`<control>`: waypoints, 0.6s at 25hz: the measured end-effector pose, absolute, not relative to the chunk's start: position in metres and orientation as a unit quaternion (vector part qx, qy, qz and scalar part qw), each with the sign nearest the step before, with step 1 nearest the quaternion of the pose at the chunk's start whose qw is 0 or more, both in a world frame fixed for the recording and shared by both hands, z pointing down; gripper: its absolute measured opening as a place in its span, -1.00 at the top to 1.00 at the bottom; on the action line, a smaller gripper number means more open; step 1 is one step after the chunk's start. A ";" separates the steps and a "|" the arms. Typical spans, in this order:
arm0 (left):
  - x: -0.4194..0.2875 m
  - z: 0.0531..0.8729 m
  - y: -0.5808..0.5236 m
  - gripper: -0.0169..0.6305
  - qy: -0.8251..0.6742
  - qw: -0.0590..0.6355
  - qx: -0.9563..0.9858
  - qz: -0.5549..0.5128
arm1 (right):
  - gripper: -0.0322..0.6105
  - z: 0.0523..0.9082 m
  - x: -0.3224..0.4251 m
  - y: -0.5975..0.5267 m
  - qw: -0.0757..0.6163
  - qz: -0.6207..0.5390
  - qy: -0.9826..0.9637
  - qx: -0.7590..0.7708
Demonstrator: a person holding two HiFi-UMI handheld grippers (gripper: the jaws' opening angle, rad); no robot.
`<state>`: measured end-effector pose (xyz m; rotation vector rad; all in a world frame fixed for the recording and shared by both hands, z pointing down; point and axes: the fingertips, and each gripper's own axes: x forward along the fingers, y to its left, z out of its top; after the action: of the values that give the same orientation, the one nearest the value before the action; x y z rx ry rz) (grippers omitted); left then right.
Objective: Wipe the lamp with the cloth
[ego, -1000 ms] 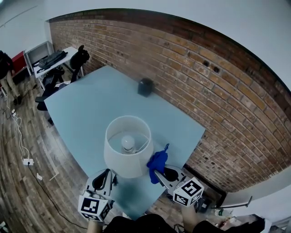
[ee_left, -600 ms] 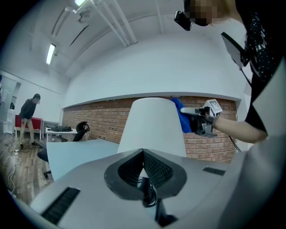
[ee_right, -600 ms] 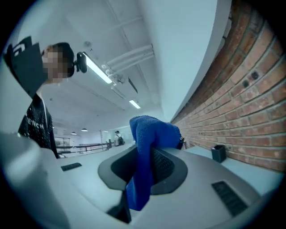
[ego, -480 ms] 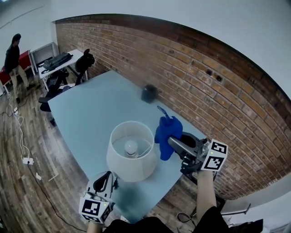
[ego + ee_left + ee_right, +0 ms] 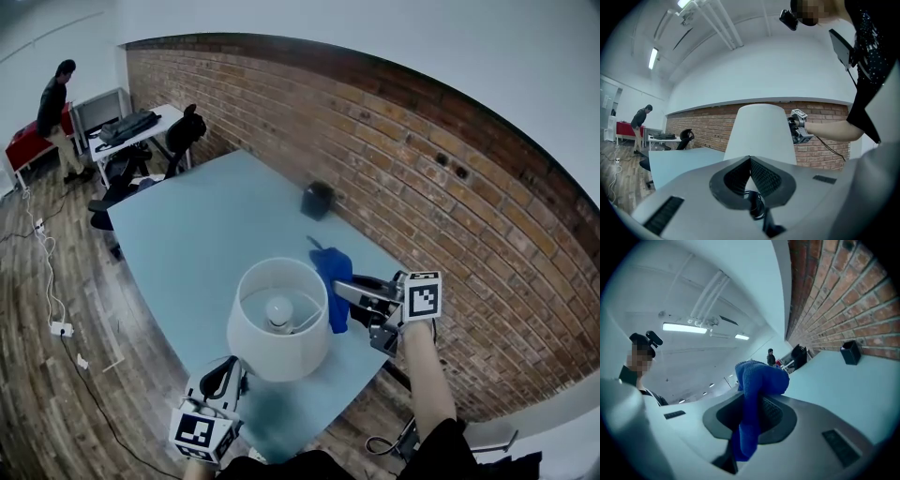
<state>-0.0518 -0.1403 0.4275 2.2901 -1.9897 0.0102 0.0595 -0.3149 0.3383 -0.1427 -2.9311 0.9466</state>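
Observation:
A lamp with a white shade (image 5: 279, 323) and a bare bulb (image 5: 278, 309) stands near the front of the pale blue table (image 5: 187, 234). My right gripper (image 5: 339, 287) is shut on a blue cloth (image 5: 334, 279), which it holds against the right side of the shade's rim. The cloth (image 5: 757, 380) hangs bunched out of the shut jaws. My left gripper (image 5: 228, 373) sits low at the shade's front left. Its jaws (image 5: 750, 161) are shut with nothing showing between them, and the shade (image 5: 761, 133) rises just beyond. The lamp's base is hidden.
A small black box (image 5: 317, 200) stands at the table's far edge by the brick wall (image 5: 450, 187). A person (image 5: 56, 103) stands far left near a desk and office chairs (image 5: 141, 141). Cables lie on the wood floor (image 5: 47, 281).
My right gripper has carried the blue cloth from the shade's front up and round to its right rim. The left gripper has hardly moved.

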 end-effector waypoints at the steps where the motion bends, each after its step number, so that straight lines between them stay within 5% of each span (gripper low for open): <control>1: -0.052 0.428 -0.141 0.92 -0.655 0.055 0.753 0.003 | 0.69 0.349 0.060 -0.318 0.044 0.315 -0.947 -0.046; 10: -0.051 0.429 -0.149 0.92 -0.656 0.058 0.753 0.006 | 0.69 0.437 0.077 -0.337 0.120 0.377 -0.918 -0.025; 15: -0.055 0.427 -0.154 0.92 -0.659 0.057 0.750 0.001 | 0.69 0.421 0.086 -0.365 0.094 0.375 -0.922 -0.019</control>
<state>-0.0546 -0.1543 0.4270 2.2735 -1.9995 0.0024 0.0858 -0.3652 0.4214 -0.0559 -2.7364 1.1118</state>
